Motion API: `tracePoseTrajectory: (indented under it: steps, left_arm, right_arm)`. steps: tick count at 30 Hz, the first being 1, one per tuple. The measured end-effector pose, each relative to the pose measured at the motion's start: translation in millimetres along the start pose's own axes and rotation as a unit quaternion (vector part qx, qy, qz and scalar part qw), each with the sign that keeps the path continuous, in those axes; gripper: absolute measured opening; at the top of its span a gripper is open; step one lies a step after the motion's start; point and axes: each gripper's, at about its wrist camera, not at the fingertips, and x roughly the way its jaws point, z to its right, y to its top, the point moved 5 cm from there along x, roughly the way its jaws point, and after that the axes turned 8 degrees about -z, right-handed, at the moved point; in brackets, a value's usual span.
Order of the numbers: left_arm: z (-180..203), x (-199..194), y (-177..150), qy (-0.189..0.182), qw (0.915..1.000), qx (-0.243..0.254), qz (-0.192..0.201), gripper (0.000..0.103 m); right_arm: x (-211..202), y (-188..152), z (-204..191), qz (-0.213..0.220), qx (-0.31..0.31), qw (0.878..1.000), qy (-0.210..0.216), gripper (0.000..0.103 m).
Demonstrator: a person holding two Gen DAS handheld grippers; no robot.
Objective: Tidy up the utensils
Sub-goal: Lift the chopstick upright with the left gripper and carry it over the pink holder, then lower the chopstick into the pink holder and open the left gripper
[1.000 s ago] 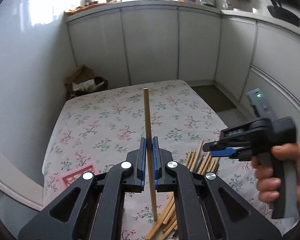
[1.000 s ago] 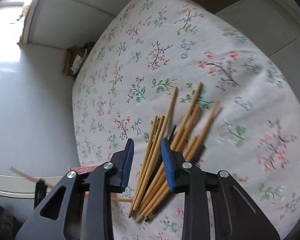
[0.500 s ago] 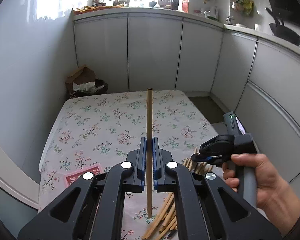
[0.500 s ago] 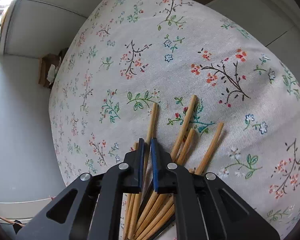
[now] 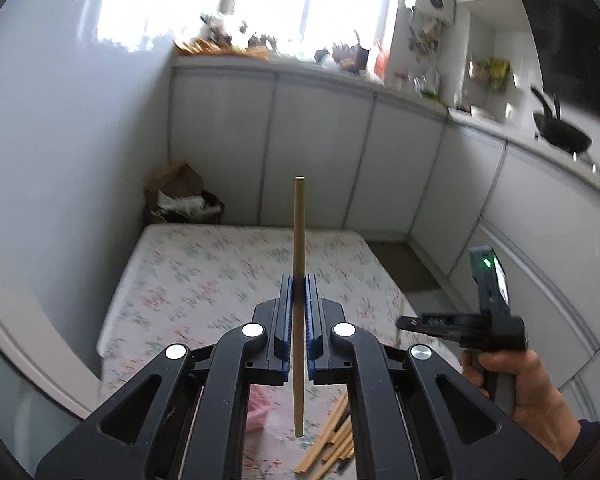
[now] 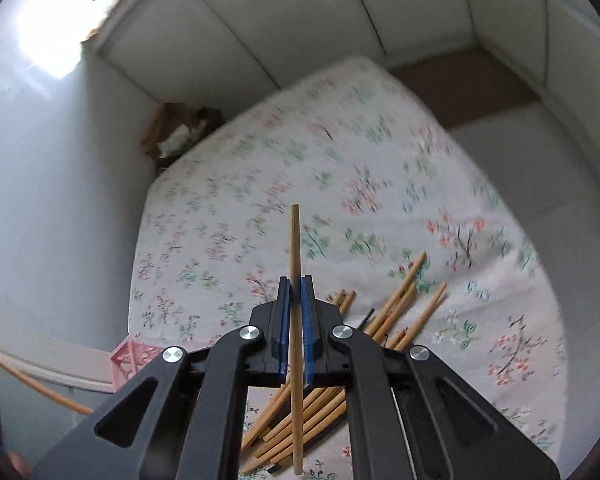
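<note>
My left gripper [image 5: 299,285] is shut on a wooden chopstick [image 5: 299,240] that stands upright between its blue pads, lifted above the table. My right gripper [image 6: 296,286] is shut on another wooden chopstick [image 6: 295,248], also held upright. Below it a pile of several wooden chopsticks [image 6: 400,304] lies on the flowered tablecloth [image 6: 340,168]. In the left wrist view the right gripper [image 5: 404,323] shows at the right, held by a hand [image 5: 536,396], and part of the pile [image 5: 336,436] shows at the bottom.
A pink lattice basket [image 6: 134,356] sits near the table's near-left corner. A brown bag of rubbish [image 5: 180,196] stands on the floor behind the table. White cabinets [image 5: 320,152] ring the room, with a cluttered counter and a dark wok [image 5: 562,136] at the right.
My right gripper closed on a chopstick from the pile and lifted it clear. My left gripper rose with its chopstick, so the table looks farther away.
</note>
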Motion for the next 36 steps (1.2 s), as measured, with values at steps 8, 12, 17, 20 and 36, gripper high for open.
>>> tracePoseTrajectory:
  steps: [8, 12, 17, 20, 36]
  left_arm:
    - [-68, -41, 8, 0.038, 0.9955, -0.062, 0.060, 0.005]
    - [-83, -22, -1, 0.031, 0.9947, -0.086, 0.047, 0.005]
    - [-83, -18, -1, 0.029, 0.9952, -0.080, 0.047, 0.005]
    - [-82, -22, 2, 0.030, 0.9951, -0.075, 0.057, 0.005]
    - [-95, -6, -2, 0.039, 0.9953, -0.073, 0.050, 0.005]
  right_arm:
    - [-71, -7, -61, 0.119, -0.121, 0.985, -0.008, 0.005]
    - [-93, -8, -84, 0.148, -0.149, 0.978, 0.004, 0.005]
    - [-103, -12, -107, 0.166, -0.169, 0.971, 0.022, 0.005]
    - [-102, -12, -121, 0.170, -0.180, 0.968, 0.038, 0.005]
    - [-110, -27, -166, 0.201, -0.205, 0.952, 0.110, 0.006]
